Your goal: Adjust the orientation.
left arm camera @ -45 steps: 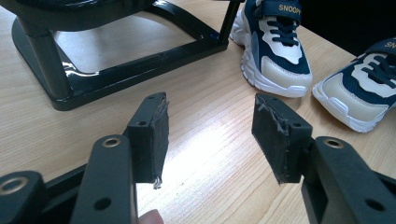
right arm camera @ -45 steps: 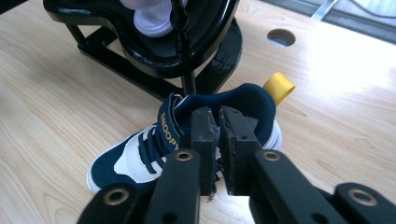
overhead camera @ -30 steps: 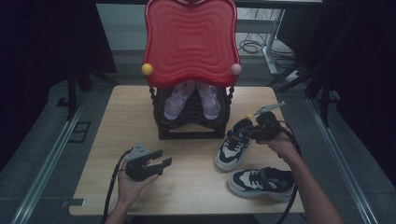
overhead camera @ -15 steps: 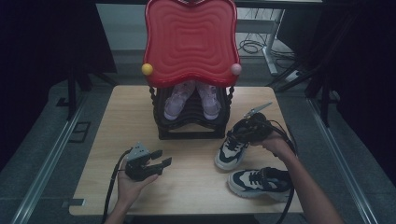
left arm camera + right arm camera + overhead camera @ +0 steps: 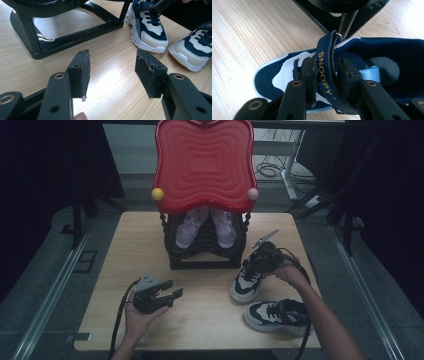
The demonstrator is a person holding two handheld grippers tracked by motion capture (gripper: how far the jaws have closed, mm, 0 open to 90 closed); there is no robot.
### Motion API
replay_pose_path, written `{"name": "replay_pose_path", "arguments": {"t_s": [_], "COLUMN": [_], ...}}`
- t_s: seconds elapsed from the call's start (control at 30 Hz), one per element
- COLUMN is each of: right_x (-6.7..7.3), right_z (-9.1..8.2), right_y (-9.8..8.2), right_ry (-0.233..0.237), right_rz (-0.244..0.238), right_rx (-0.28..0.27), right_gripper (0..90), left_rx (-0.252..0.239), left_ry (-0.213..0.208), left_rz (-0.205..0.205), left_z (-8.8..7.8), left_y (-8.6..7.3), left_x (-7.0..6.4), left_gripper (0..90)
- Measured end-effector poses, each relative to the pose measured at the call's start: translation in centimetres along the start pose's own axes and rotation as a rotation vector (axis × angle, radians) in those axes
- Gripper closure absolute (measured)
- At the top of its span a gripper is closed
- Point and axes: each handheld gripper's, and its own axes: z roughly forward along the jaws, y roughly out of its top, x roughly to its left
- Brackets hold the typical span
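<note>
Two navy-white sneakers on tabletop [image 5: 210, 320] at 4 o'clock of black rack [image 5: 205, 251]. Right gripper [image 5: 325, 75] fingers just closing around rear sneaker [image 5: 248, 279] strap [image 5: 325, 75], strap between pads. Front sneaker [image 5: 277, 315] lies untouched. Left gripper [image 5: 162, 296] at 7 o'clock, fingers apart, holding nothing.

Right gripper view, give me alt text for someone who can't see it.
The right claw straddles a navy strap with gold SNOOPY lettering on a navy and white sneaker, its jaws just closing. The sneaker sits on a light wooden table beside a black rack base.
</note>
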Motion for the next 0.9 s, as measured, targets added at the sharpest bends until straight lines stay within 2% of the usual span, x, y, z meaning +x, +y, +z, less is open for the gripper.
{"name": "replay_pose_path", "arguments": {"t_s": [0.23, 0.47, 0.9], "right_x": [-0.1, -0.3, -0.5], "right_z": [0.1, -0.3, -2.8], "right_y": [0.2, 0.0, -0.1], "right_ry": [0.018, 0.027, 0.034], "right_rz": [-0.038, -0.062, -0.049], "right_rx": [0.023, 0.024, -0.046], "right_gripper": [77.9, 79.9, 83.6], "left_rx": [0.0, 0.001, 0.001], "left_ry": [0.003, 0.007, 0.009], "left_rz": [-0.001, -0.002, -0.003], "left_z": [0.0, 0.0, 0.0], "left_y": [0.0, 0.0, 0.0], "left_x": [0.1, 0.2, 0.2], "left_gripper": [46.2, 46.2, 46.1]}}
